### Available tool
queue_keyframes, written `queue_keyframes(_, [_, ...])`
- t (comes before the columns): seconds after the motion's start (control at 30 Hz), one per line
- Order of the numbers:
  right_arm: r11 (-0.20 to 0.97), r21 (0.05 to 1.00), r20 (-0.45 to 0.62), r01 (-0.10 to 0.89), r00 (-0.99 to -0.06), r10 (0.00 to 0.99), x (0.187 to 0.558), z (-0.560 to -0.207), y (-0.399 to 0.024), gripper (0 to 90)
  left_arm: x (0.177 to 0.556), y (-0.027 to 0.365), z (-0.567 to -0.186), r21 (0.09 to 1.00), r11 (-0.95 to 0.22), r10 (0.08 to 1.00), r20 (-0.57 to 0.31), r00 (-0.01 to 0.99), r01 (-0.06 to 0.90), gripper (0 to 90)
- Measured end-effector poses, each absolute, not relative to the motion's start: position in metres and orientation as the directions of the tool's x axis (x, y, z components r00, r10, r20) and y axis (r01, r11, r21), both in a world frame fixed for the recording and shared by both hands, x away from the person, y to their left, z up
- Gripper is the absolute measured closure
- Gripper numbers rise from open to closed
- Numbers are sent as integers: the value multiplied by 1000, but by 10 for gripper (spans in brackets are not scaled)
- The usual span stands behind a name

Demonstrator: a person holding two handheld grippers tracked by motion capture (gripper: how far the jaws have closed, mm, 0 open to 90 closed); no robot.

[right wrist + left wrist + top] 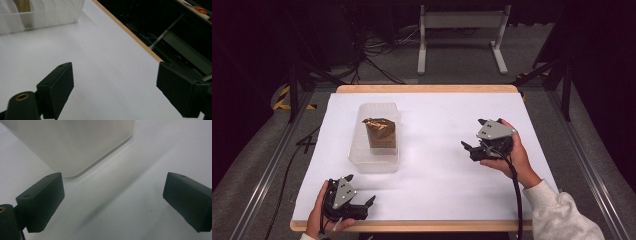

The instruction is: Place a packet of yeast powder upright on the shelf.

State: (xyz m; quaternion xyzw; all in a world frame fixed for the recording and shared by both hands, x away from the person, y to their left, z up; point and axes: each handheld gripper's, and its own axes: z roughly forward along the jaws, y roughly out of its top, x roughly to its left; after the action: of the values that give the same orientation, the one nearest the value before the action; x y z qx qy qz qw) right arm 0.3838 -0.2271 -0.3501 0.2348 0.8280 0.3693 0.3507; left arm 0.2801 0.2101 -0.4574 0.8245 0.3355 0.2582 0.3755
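A translucent plastic container (362, 150) sits left of centre on the white-covered table. Inside it stands a crumpled brown-gold bag (381, 132). My left gripper (360, 189) rests near the table's front left edge, open and holding nothing, just in front of the container. In the left gripper view the gripper (113, 185) is open and the container's rounded corner (75, 145) lies close ahead. My right gripper (473, 133) is at the right of the table, open and holding nothing, its jaws turned toward the container. In the right gripper view the gripper (116, 75) is open, with the container (37, 17) far off at the upper left.
The white sheet (437, 170) covers a wooden table whose edge (130, 32) runs past my right gripper. Beyond the table are a white stand (462, 35), cables on the floor and dark surroundings. Metal rails flank both sides of the table.
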Motion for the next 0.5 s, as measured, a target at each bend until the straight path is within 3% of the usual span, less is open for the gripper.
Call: queue_keyframes(0.5, [570, 805, -361, 168, -624, 693, 357, -372, -269, 128, 280, 209, -458, 790, -493, 747, 171, 642, 364, 44])
